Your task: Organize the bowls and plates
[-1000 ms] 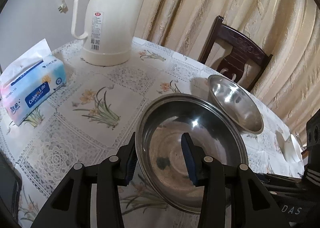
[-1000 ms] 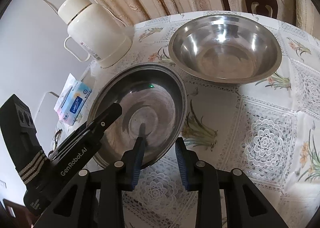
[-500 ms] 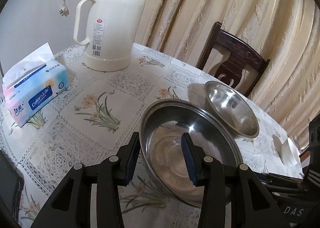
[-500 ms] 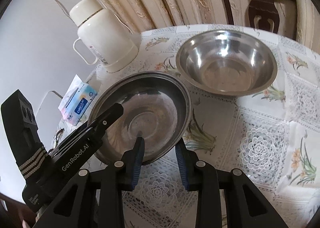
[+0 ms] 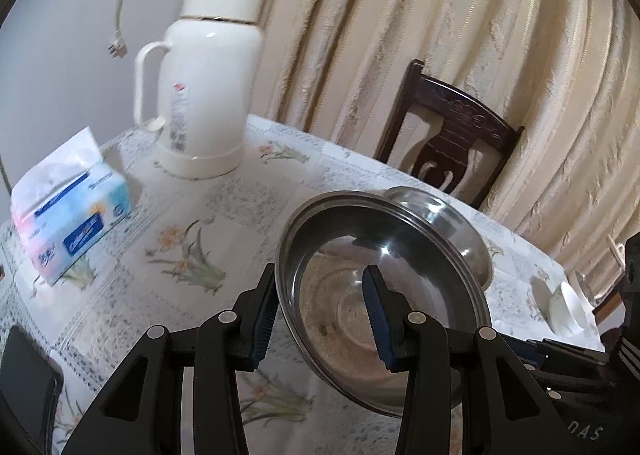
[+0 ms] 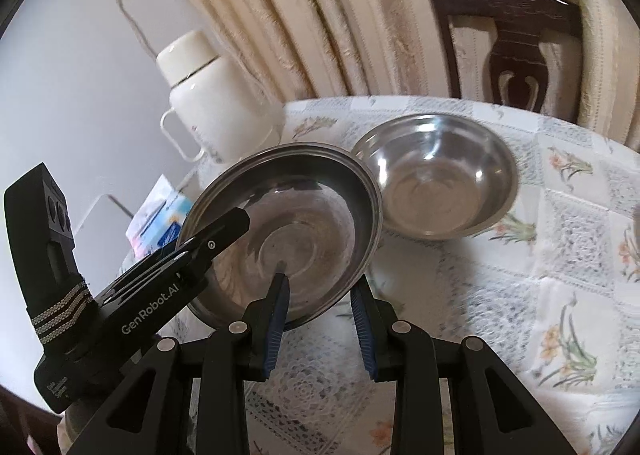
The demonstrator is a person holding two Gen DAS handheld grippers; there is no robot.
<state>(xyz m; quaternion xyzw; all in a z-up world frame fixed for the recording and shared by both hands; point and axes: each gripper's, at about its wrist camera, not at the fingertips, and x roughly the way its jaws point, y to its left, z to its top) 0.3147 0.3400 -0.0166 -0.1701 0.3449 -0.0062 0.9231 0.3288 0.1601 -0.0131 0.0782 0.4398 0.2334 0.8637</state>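
Though hidden in R view, white cup (image 5: 568,309) at L-view edge.

Right gripper (image 6: 320,319) jaws straddle near rim of wide steel basin (image 6: 296,231), one inside, one outside. Left gripper (image 6: 216,231) grips basin's left rim. Basin tilted above table (image 6: 560,295). Deeper steel bowl (image 6: 436,175) ahead-right; white thermos (image 6: 208,99) ahead-left.

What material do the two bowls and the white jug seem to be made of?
Wide bowl: looks like stainless steel, shiny, with mirror-like reflections and a rolled rim. Deep bowl: the same bright silver metal, with glare spots inside. Jug: glossy white body with a moulded handle, probably plastic; enamelled metal cannot be ruled out.
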